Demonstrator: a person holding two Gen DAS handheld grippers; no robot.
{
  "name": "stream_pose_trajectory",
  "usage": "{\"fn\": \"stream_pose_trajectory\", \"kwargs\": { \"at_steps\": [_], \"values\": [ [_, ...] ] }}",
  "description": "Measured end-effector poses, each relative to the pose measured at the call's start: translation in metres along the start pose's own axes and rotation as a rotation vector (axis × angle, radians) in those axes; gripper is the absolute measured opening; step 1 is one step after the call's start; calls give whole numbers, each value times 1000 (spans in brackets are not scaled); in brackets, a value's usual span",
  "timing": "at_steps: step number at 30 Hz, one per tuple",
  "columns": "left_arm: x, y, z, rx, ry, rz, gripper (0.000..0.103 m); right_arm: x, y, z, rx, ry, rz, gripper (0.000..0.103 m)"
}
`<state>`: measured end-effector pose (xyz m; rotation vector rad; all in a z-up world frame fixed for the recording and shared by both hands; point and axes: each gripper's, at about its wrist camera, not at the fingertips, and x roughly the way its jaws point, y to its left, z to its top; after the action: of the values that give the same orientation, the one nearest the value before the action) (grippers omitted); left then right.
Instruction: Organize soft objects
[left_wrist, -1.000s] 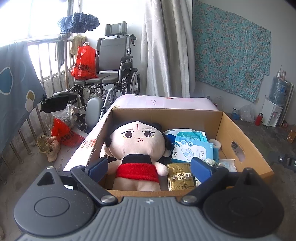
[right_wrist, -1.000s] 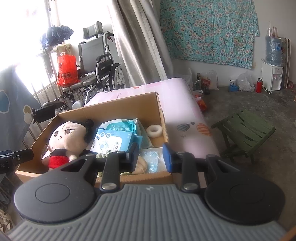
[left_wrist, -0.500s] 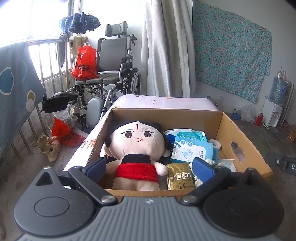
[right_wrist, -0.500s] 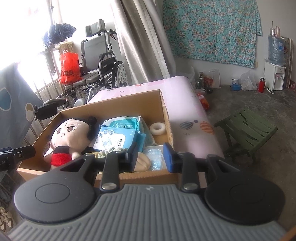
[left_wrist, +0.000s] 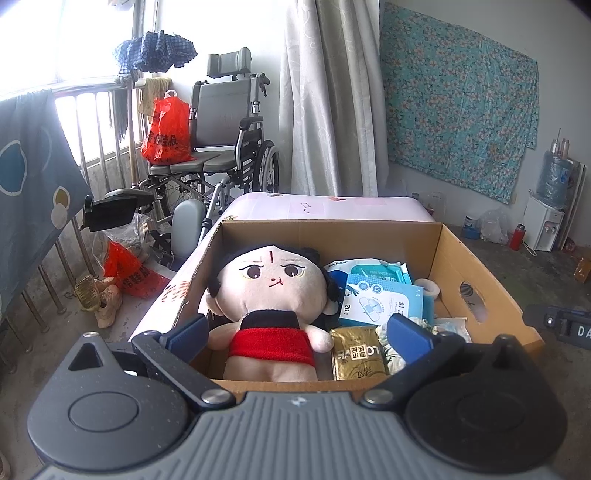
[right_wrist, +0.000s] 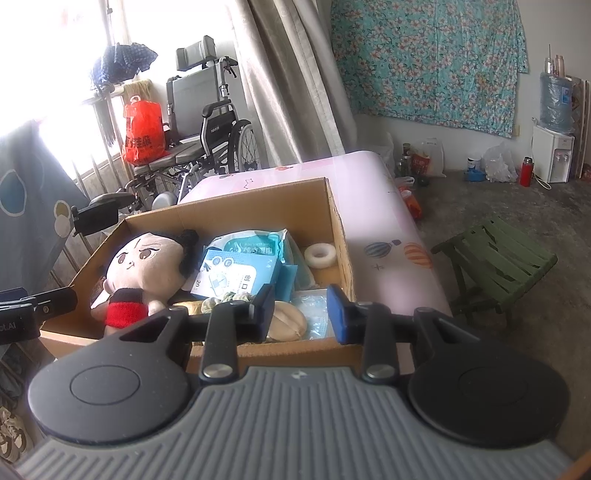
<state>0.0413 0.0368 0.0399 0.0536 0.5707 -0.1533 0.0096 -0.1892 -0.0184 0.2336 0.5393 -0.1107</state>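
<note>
Left gripper (left_wrist: 297, 334): my jaws are opening, wide now, nothing between the pads; I hang over the near rim of the cardboard box (left_wrist: 491, 291).
Plush doll (left_wrist: 273, 302): lies face-up in the box's left half, straight ahead of me.
How I'd take it: straddle the red middle, squeeze gently, since it's soft.
Right gripper (right_wrist: 301, 310): jaws part-open, empty, over the near right corner.
Crowding: gold packet (left_wrist: 356, 354) touches the doll's arm; blue wipes pack (left_wrist: 380, 301) just beside its head.
Watch: the left box wall sits close.

The doll (left_wrist: 269, 295) is cream with black hair and a red band. The box (left_wrist: 332, 236) is plain brown; the packet (left_wrist: 356, 354) gold. The wall cloth (left_wrist: 458, 122) is teal, flowered.
</note>
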Motion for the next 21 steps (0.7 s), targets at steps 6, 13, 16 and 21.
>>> {"fn": "stream_pose_trajectory", "kwargs": {
  "at_steps": [6,13,16,21],
  "values": [
    [-2,-1,0,7,-3,-7,103,0,0,0,-3,4,4,31],
    [-4,-2,-1,11,-4,1,103,-1,-1,-1,-2,3,6,31],
    [-5,-1,-1,13,-5,1,103,-1,-1,-1,1,4,5,32],
    [-5,-2,-1,15,-5,-1,103,-1,-1,-1,0,5,8,32]
  ]
}}
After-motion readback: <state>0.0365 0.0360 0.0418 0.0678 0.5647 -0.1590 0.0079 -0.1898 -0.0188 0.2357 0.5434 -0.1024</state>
